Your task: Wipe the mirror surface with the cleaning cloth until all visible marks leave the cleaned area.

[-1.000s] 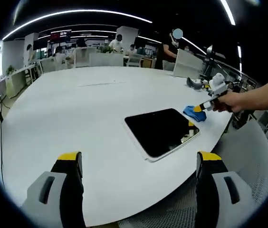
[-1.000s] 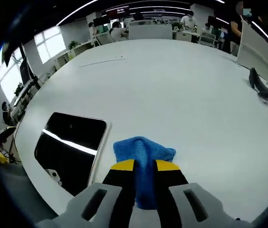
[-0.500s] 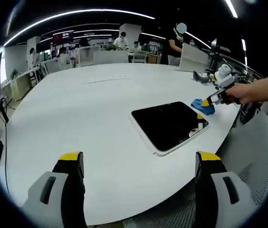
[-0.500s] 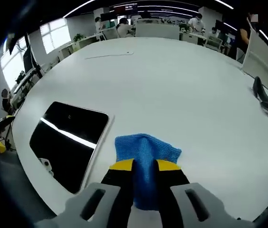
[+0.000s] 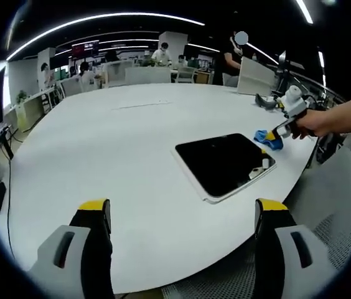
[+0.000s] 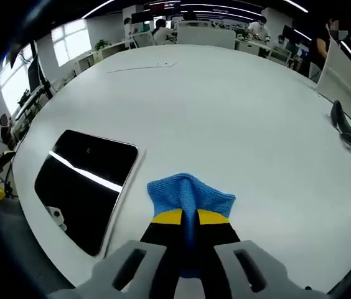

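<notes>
a round white table (image 6: 238, 118) in an open office. in the right gripper view, the right gripper (image 6: 190, 217) has its yellow-tipped jaws pressed close together on a blue cleaning cloth (image 6: 191, 192), whose bunched front fans out just ahead of the tips and rests on the table. the mirror (image 6: 85, 185), a dark reflective rectangle in a pale frame, lies flat ahead and to the left of those jaws, just beside the cloth but apart from it. a bright streak of reflected ceiling light crosses the glass.

in the left gripper view, the left gripper (image 5: 185, 213) hangs over the near table edge with its jaws wide apart and nothing between them. the mirror (image 5: 224, 163) sits ahead and to the right of them. beyond its far right corner, a person's hand (image 5: 307, 123) holds the other gripper on the cloth (image 5: 268, 138).

the step in hand looks like carrying the cloth onto the glass. to do it well, the pinched cloth should slide left over the frame, lie flat on the glass, and sweep in overlapping strokes with steady light pressure, while the mirror stays put.

marks on the mirror are too small to make out; a small pale shape near its lower corner could be a reflection. the back part of the cloth is hidden between the jaws.
</notes>
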